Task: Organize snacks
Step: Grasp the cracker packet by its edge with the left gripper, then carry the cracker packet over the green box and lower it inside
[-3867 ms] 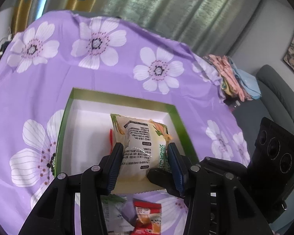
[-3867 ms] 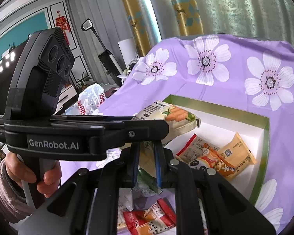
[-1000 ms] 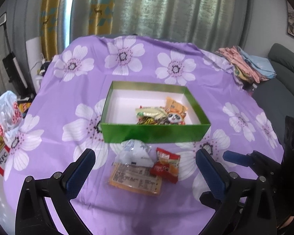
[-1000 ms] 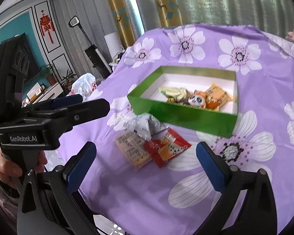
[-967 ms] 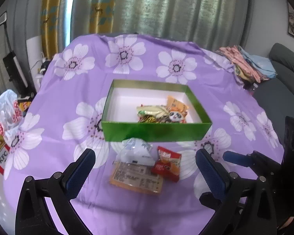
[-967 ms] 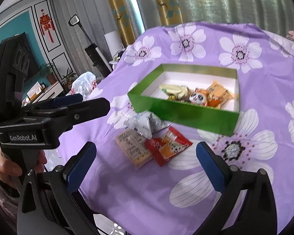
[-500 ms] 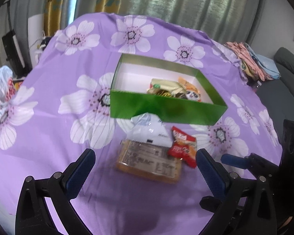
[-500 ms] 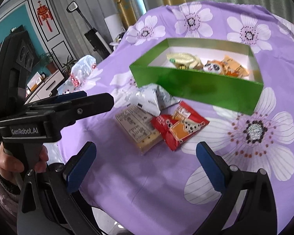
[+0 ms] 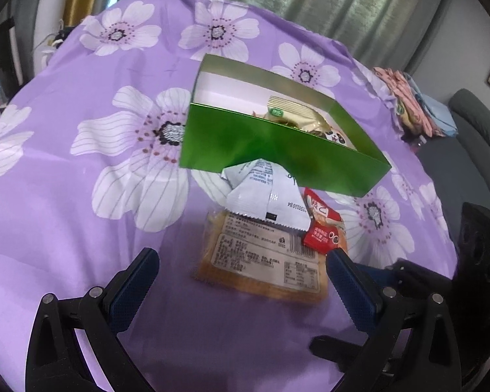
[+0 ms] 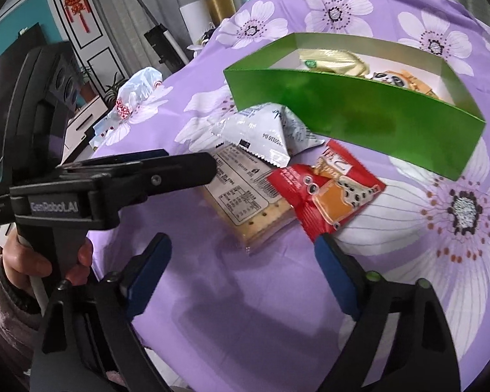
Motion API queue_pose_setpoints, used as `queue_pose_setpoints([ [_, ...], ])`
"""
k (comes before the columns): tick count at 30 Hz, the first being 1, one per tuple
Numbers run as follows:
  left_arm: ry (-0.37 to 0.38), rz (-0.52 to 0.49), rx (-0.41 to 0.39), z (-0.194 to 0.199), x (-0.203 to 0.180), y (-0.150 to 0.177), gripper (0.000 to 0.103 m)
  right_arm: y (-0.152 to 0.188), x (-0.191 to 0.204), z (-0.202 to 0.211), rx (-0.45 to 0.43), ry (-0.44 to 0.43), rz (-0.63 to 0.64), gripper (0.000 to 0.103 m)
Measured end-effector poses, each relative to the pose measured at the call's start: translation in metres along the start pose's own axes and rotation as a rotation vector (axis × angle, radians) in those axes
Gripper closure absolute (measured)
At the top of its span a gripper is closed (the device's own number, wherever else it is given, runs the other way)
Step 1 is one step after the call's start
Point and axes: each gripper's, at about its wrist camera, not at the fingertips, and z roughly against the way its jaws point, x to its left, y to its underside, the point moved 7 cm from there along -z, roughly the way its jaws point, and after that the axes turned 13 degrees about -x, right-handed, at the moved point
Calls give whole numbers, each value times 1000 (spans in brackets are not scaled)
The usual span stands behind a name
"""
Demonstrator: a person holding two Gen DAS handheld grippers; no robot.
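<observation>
A green box (image 9: 271, 150) (image 10: 359, 111) on the purple flowered cloth holds several snack packets. In front of it lie a clear cracker pack (image 9: 261, 258) (image 10: 245, 196), a white triangular packet (image 9: 264, 196) (image 10: 261, 130) resting on it, and a red packet (image 9: 323, 225) (image 10: 330, 192). My left gripper (image 9: 241, 281) is open and empty, low over the cracker pack's near edge. My right gripper (image 10: 241, 268) is open and empty, just in front of the cracker pack and the red packet. The left gripper's body (image 10: 81, 192) shows at the left of the right wrist view.
The purple cloth (image 9: 81, 196) covers a round table that drops away at its edges. Folded clothes (image 9: 408, 98) and a grey sofa (image 9: 473, 137) are at the right. A plastic bag (image 10: 137, 88) lies at the table's left edge, with furniture beyond it.
Both grippers have dropped and moved forward toward the loose packets in front of the box. Both stay wide open. Earlier the left gripper put a packet into the box.
</observation>
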Motion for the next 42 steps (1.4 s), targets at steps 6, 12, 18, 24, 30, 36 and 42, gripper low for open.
queue_pose_setpoints([
  [6, 46, -2, 26, -13, -1, 0, 14, -1, -4, -13, 0, 43, 41, 23],
  [12, 47, 8, 57, -19, 0, 9, 31, -3, -6, -19, -5, 72, 91, 43],
  [18, 27, 2, 55, -13, 0, 13, 38, -8, -7, -21, -18, 65, 93, 56],
  [24, 2, -3, 36, 1, -3, 14, 38, -7, -1, -14, -23, 33, 75, 59],
  [30, -17, -30, -12, 27, -12, 5, 38, -12, 15, 3, -49, 9, 97, 59],
  [36, -34, -68, -77, 52, -25, -12, 38, -25, 31, 27, -110, -8, 136, 59],
  [42, -27, -110, -125, 59, -43, -32, 38, -45, 31, 47, -176, -4, 140, 59],
])
